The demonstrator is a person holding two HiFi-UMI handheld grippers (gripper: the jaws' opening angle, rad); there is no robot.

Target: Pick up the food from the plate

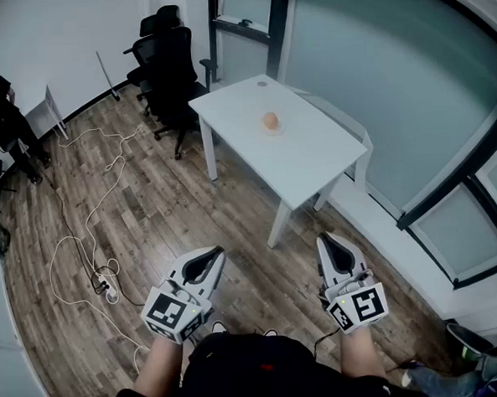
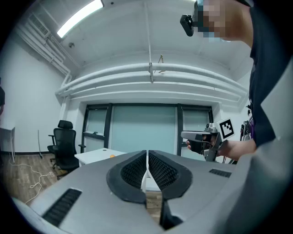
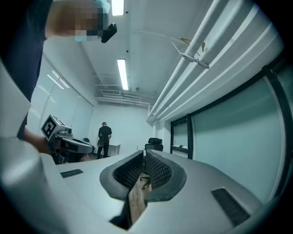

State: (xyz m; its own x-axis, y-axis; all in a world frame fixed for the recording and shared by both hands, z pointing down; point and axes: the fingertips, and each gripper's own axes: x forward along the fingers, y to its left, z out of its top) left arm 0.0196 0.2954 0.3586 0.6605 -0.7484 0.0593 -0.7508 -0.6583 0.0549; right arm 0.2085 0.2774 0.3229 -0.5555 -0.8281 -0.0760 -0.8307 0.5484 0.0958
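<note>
Orange food sits on a white table, beside black chairs, over a brown wood-grain floor.

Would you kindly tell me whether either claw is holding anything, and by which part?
Nothing is held: the left claw and right claw are both shut and empty; the food lies on the table.

We see open wood floor up to the white table, its top bare all round the food; black office chairs crowd its left end, a glass wall flanks its right, cables trail at left
</note>
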